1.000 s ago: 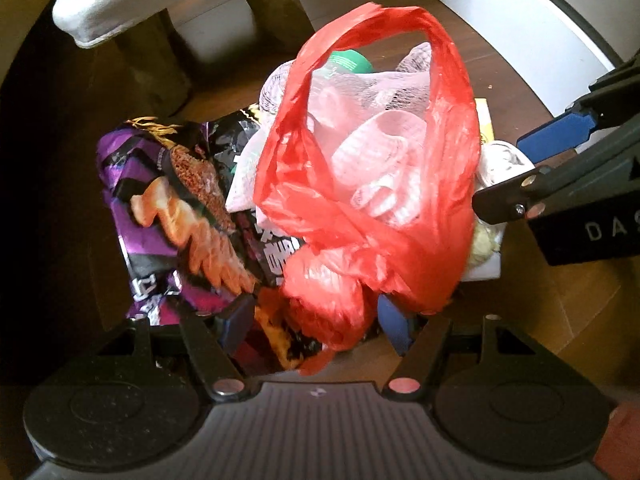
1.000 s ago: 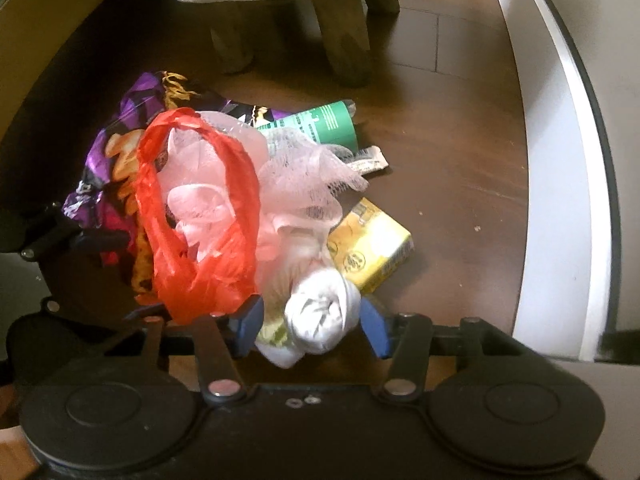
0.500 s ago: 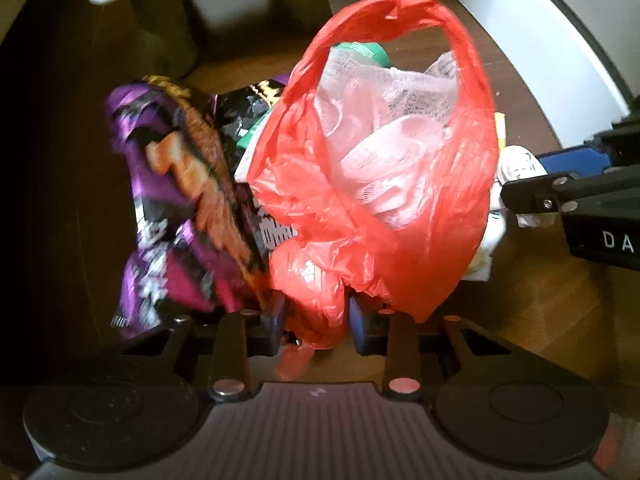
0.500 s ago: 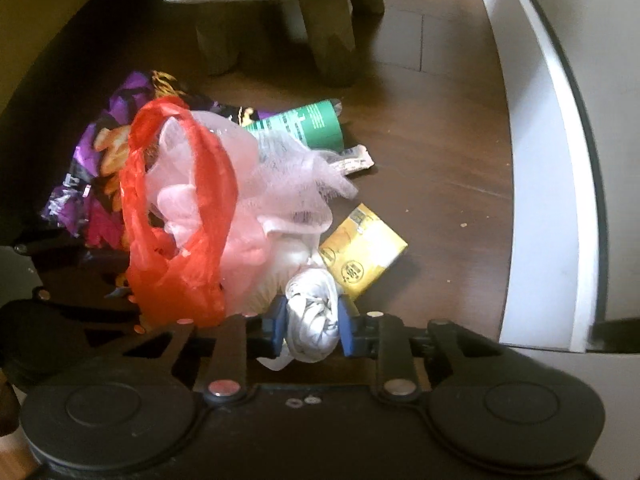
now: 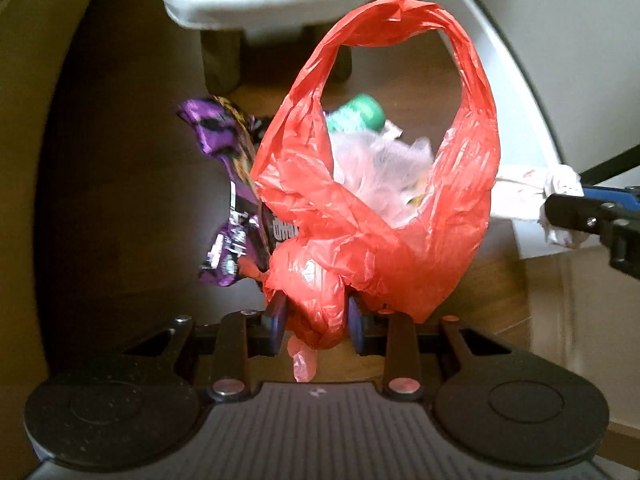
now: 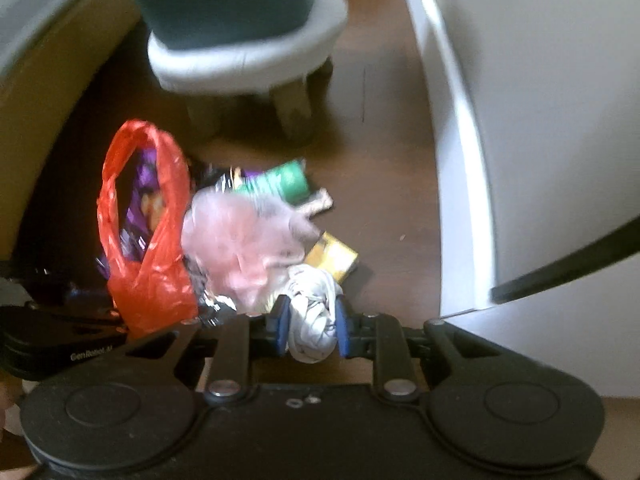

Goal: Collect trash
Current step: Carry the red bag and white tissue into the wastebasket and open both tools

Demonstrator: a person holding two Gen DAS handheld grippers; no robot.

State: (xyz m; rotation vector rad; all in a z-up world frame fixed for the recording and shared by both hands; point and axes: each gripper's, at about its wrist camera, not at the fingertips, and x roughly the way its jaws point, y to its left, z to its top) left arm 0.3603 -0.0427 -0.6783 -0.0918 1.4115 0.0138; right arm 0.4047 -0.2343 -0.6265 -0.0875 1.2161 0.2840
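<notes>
Left hand-held gripper (image 5: 316,320) clenched on a knotted corner of the red plastic bag (image 5: 376,216); right hand-held gripper (image 6: 310,322) clamped on the crumpled white paper wad (image 6: 312,320); both jaw pairs just closed. Bag hanging beside the floor litter pile, long axis roughly vertical, handle loop away from the gripper. Risks: thin film tearing or slipping; purple snack wrapper (image 5: 228,184) clinging alongside, likely to drop.

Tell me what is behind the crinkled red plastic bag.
Through the red plastic bag's loop show pale pink netting and a green tube; a purple snack packet sits partly hidden beside it.
</notes>
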